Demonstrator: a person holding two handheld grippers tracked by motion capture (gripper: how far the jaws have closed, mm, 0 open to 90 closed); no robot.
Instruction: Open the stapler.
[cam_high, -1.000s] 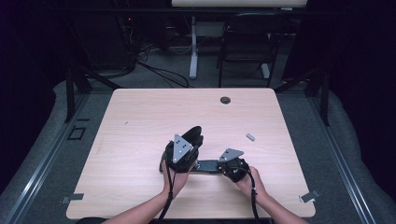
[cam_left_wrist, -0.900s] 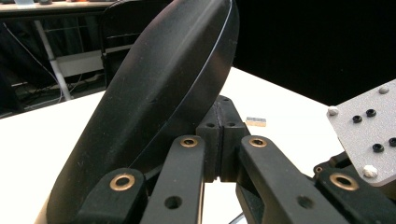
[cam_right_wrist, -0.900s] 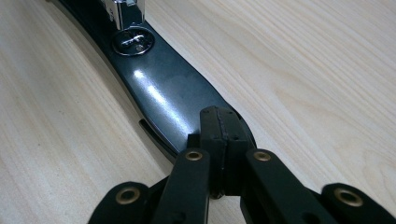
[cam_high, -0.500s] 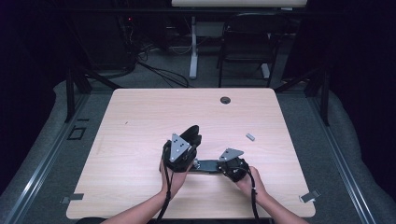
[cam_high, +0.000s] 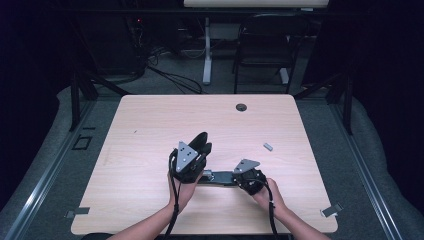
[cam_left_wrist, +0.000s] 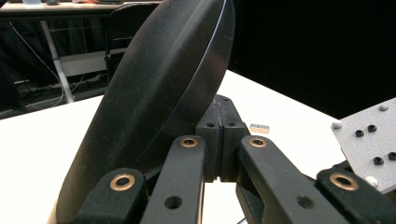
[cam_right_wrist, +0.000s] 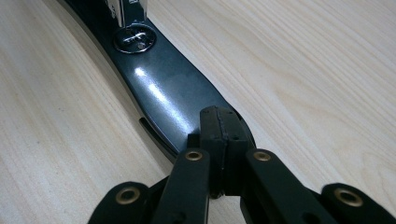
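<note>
My left gripper (cam_high: 203, 149) is raised above the table's front middle, shut on the edge of a black curved shell (cam_high: 199, 139). In the left gripper view the shell (cam_left_wrist: 159, 93) rises tilted to the left of the closed pads (cam_left_wrist: 219, 135). My right gripper (cam_high: 231, 178) lies low on the table, pointing left. It is shut on the end of a dark flat base piece (cam_high: 215, 177). In the right gripper view that glossy piece (cam_right_wrist: 163, 88) lies on the wood ahead of the jaws and carries a round metal disc (cam_right_wrist: 134, 38).
A small grey block (cam_high: 268, 146) lies on the table right of the grippers, also seen as the block (cam_left_wrist: 260, 128) in the left gripper view. A round grommet (cam_high: 241, 107) sits near the far edge. A chair (cam_high: 265, 45) and cables are beyond the wooden table (cam_high: 150, 120).
The left gripper with the shell has drifted slightly left. The right gripper and the base piece have stayed put.
</note>
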